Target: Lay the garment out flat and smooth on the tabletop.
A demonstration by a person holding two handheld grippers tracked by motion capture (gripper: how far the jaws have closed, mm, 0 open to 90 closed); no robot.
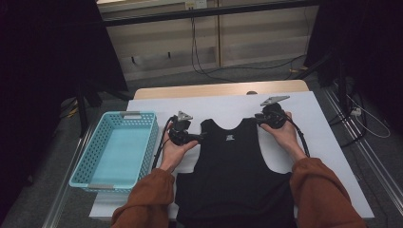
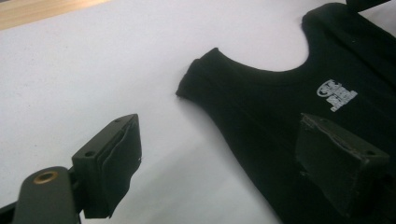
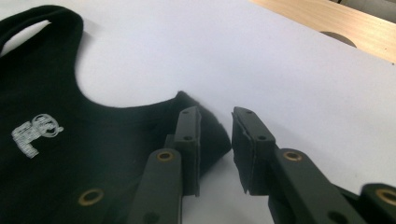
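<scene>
Step in hand, judged: approach to the shoulder straps of vest [image 1: 233,166], laid flat and face up on white sheet [image 1: 323,142], collar away from the person. Left gripper [image 2: 215,158] spread wide, nothing pinched, above the sheet beside one strap. Right gripper [image 3: 215,140] part open, straddling the other strap's edge, not pressed on it. Next move, judged: lowering onto each strap, then closing. Count: one vest, two grippers, one basket [image 1: 116,152], left of the vest.
</scene>
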